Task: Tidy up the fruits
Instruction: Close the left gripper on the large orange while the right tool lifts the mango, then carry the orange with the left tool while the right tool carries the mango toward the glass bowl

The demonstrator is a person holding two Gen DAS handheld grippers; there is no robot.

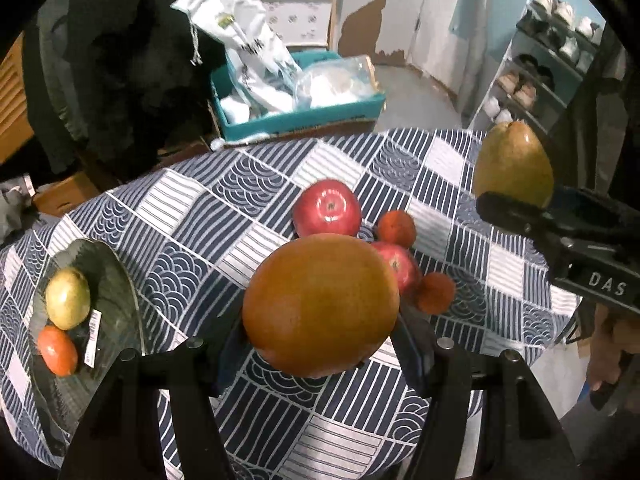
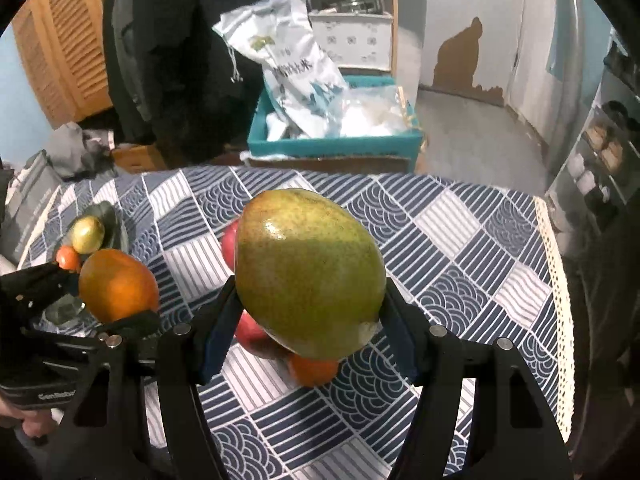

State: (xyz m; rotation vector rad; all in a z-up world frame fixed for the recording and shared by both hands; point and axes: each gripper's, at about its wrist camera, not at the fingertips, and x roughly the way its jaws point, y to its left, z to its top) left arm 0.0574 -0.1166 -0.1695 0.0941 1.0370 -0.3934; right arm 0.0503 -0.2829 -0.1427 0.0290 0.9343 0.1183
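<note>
So my left gripper (image 1: 320, 320) is clamped on a big orange (image 1: 320, 304), holding it up off the counter (image 1: 200, 216). My right gripper (image 2: 308, 312) is squeezed onto a green mango (image 2: 308, 272), also in the air.

From the left wrist view, the leftover fruit sits in a loose bunch on the checked cloth behind the orange: a red apple (image 1: 327, 208) at 12 o'clock from it, a second red apple (image 1: 398, 266) at 2 o'clock, plus two small tangerines (image 1: 397, 229) near that one. The glass plate (image 1: 116, 280) sits at 9 o'clock near the counter edge, with a small green fruit (image 1: 67, 298) and another tangerine (image 1: 58, 350) on it, touching each other. Teal box (image 1: 300, 118) with plastic bags is on the floor past the counter.
</note>
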